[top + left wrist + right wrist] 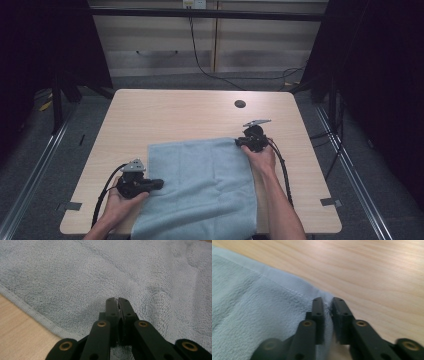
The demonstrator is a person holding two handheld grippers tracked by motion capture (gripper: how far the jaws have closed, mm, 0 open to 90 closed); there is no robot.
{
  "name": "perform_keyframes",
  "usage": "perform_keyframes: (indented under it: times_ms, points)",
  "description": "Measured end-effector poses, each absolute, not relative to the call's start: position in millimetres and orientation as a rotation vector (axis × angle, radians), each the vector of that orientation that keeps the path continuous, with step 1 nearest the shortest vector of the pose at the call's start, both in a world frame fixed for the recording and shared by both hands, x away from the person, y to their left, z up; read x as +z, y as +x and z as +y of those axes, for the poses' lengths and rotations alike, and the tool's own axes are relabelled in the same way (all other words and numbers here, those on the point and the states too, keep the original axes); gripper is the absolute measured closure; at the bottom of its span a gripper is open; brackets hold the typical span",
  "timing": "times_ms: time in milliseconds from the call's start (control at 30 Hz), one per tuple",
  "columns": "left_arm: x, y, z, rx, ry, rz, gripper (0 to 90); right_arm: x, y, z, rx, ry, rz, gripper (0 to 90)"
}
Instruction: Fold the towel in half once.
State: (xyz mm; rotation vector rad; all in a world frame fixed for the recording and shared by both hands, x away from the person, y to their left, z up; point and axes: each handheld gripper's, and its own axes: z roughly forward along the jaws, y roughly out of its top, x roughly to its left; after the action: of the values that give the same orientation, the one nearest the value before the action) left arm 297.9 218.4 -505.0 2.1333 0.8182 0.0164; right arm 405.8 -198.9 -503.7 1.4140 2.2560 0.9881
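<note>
A pale blue towel [200,187] lies spread on the wooden tabletop [165,115], its near edge hanging over the person's side. The left hand-held gripper [159,184] sits at the towel's left edge, held by the left hand [120,200], with its jaws reaching in over the cloth. In the left gripper view this hand-held gripper [118,300] has its jaws pressed together with almost no gap, and the towel [125,272] spreads ahead of and to both sides of them; a thin bit of cloth seems to be caught between the tips, though the view is too tight to be sure. The hemmed edge runs off to the jaws' left, with bare tabletop [17,327] beyond it. The right hand-held gripper [240,142] is at the towel's far right corner, held by the right hand [262,157]. In the right gripper view the right hand-held gripper [327,302] is closed on that corner, with the towel [254,312] bunched between the jaws and stretching away to their left, and tabletop [374,272] ahead and to their right. A dark round hole [240,104] in the tabletop lies beyond the right hand-held gripper, well apart from it.
</note>
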Motion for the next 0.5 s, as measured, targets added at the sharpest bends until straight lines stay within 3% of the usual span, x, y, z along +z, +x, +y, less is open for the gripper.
perform_keyframes:
  times_ms: [200,300,500]
  points:
    - [-501.7,289.8,217.5,-0.011,2.166,0.802,86.1,-498.0,390.5,-204.4,1.092,1.415,2.24,85.7]
    - [-499.7,292.4,218.3,-0.013,2.164,0.802,80.1,-489.7,378.6,-207.2,1.148,1.373,2.229,85.8]
    - [-483.7,330.1,236.0,0.041,2.036,0.899,72.8,-480.7,370.2,-206.9,1.209,1.34,2.214,85.8]
